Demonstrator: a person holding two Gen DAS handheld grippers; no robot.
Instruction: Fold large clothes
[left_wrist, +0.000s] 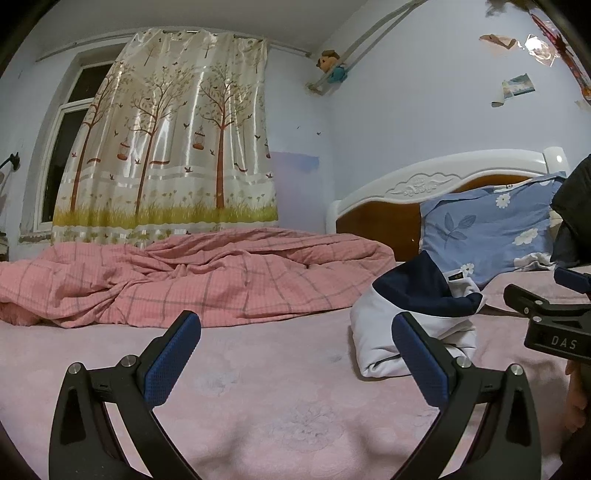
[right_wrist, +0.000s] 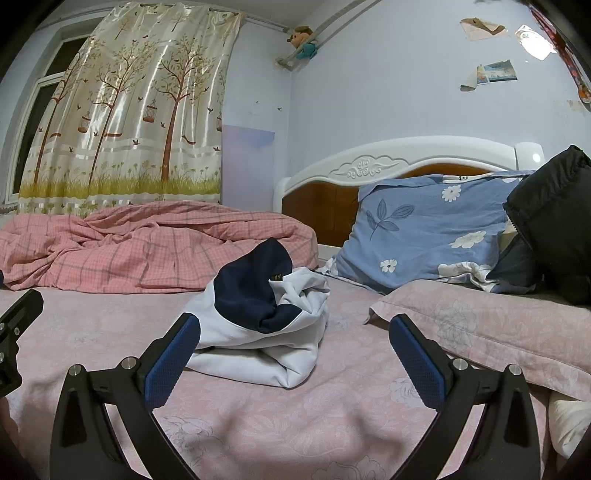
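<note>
Both grippers, left gripper (left_wrist: 295, 354) and right gripper (right_wrist: 293, 356), sit low over the pink bedsheet (right_wrist: 258, 424), jaws spread wide, holding nothing. White-and-navy garment (right_wrist: 258, 325) lies bundled mid-bed, just ahead. Risk: pinching the loose top layer would probably undo the bundle, or snag the sheet underneath too.

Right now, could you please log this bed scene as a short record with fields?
garment: white and navy top, folded into a bundle on the pink bed sheet
left gripper: open, empty, garment to its right
right gripper: open, empty, garment just ahead
behind garment: rumpled pink plaid quilt
at headboard: blue floral pillow, black jacket to its right
fold state: garment looks already folded
</note>
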